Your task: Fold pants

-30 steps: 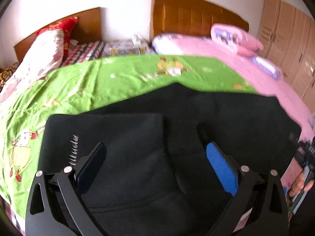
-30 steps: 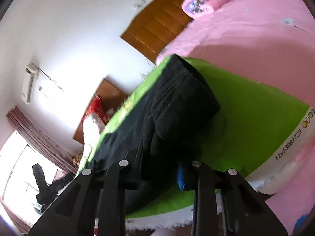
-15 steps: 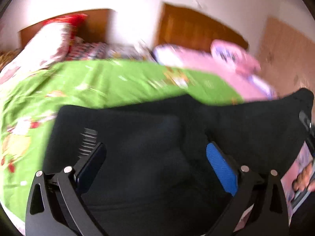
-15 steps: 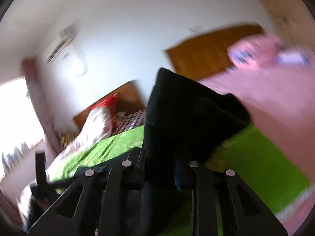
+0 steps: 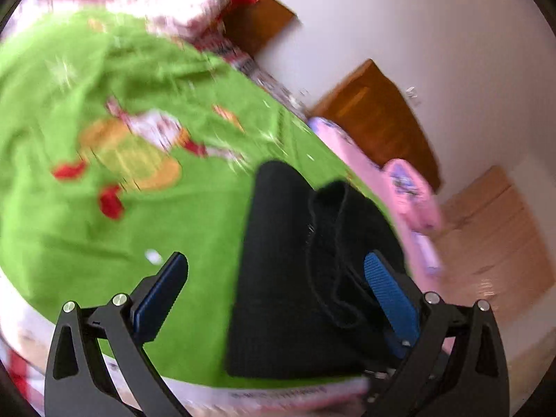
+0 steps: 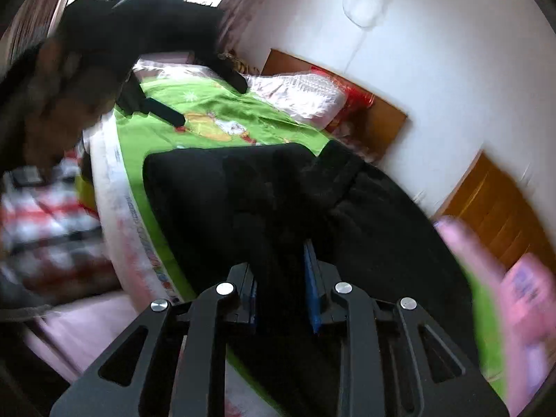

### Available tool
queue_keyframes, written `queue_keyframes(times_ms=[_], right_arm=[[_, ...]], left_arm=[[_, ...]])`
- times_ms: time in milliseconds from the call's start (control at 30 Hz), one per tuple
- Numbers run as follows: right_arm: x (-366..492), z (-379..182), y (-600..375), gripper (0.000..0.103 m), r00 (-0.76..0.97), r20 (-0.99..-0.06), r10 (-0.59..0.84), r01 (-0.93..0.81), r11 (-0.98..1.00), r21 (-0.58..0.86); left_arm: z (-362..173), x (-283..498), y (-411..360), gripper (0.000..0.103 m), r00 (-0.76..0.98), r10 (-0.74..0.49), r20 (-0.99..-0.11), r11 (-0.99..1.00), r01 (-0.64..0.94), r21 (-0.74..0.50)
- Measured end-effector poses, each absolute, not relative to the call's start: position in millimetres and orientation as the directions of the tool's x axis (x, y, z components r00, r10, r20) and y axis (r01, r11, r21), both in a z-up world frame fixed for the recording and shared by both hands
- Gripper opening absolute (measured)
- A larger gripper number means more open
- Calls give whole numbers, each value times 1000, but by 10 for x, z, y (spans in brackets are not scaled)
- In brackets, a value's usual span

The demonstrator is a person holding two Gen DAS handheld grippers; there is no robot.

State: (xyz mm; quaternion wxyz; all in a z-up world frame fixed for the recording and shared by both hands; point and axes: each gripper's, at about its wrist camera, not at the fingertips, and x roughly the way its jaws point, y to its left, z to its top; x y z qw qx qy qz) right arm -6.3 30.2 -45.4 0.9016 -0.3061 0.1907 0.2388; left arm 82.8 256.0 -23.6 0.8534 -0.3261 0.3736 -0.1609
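A: Looking along the right hand-held gripper (image 6: 279,271), where are the pants (image 6: 264,187)?

B: Right between its fingers. The two blue pads are drawn close together with black cloth pinched between them, so it is clamped on the pants. From there the cloth runs forward and spreads over the green sheet (image 6: 208,111) on the bed.

A: How do they lie on it?

B: As a thick dark heap, with one layer doubled over another and a raised fold near the far edge. The near side of the heap sits close to the white patterned border of the sheet.

A: And the left hand-held gripper (image 5: 274,295)?

B: Its fingers stand wide apart, so it is open. In the left wrist view the pants (image 5: 295,278) lie as a folded black bundle in the right part of the gap, up against the right blue pad, with a hem or band edge curling across the top. The left pad is clear of the cloth, with bare green sheet (image 5: 121,226) under it.

A: Is that gripper touching the pants?

B: The right pad looks to be against the bundle, but the picture is blurred, so I cannot tell for sure.

A: What else is around?

B: A cartoon print on the sheet, a pink blanket (image 5: 413,194) just beyond the pants, a white and red pillow (image 6: 302,93) by a brown headboard (image 6: 378,118), and a white wall behind.
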Motion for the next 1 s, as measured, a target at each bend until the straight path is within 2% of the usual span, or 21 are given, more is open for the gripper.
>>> queue_keyframes(times_ms=[100,167,267,367,433,533,633,733,767,800,833,867,900,933,1000], right_arm=[[-124,-415,230,23,828,-460,321,-532,709,-463],[-201,-392,227,22,852,-416,318,-505,710,-491],[-240,-341,212,21,869,-382,315,-482,716,-506],[-279,-313,186,21,874,-367,319,-476,718,-509],[-244,-290,288,20,876,-359,321,-473,717,-512],[-323,-274,328,20,877,-350,329,-472,721,-508],[-372,-269,361,20,877,-344,335,-474,721,-506],[-336,-334,397,21,863,-387,326,-495,702,-512],[-302,-353,393,23,847,-424,320,-514,693,-505],[-303,-355,378,32,835,-438,333,-533,685,-497],[-334,-323,327,42,824,-439,358,-552,680,-482],[-372,-266,257,48,826,-425,372,-551,693,-465],[-402,-213,186,64,826,-413,384,-551,707,-444],[-453,-119,31,75,827,-383,411,-549,733,-400],[-534,19,-329,81,846,-327,421,-516,802,-302]], left_arm=[[-240,915,2399,101,588,-659,-469,634,99,-767],[-187,1016,2178,101,507,-713,-485,625,143,-768],[-150,1171,1902,102,423,-715,-556,662,154,-734],[-176,1324,1781,101,326,-788,-522,584,128,-802],[-112,1336,1714,101,334,-772,-542,607,130,-784],[9,1338,1533,101,297,-798,-524,586,179,-790],[-38,1468,1307,101,233,-773,-591,632,187,-752],[-256,1671,994,99,138,-770,-623,638,173,-751],[-284,1692,905,89,154,-725,-671,689,174,-704],[-315,1709,867,80,167,-689,-705,724,166,-669],[-344,1706,832,63,186,-644,-742,765,155,-625],[-355,1691,840,53,208,-625,-752,780,155,-606],[-364,1688,880,49,220,-628,-747,778,149,-610],[-393,1685,955,44,223,-650,-727,759,133,-638],[-450,1719,1068,40,216,-698,-682,712,112,-693]])
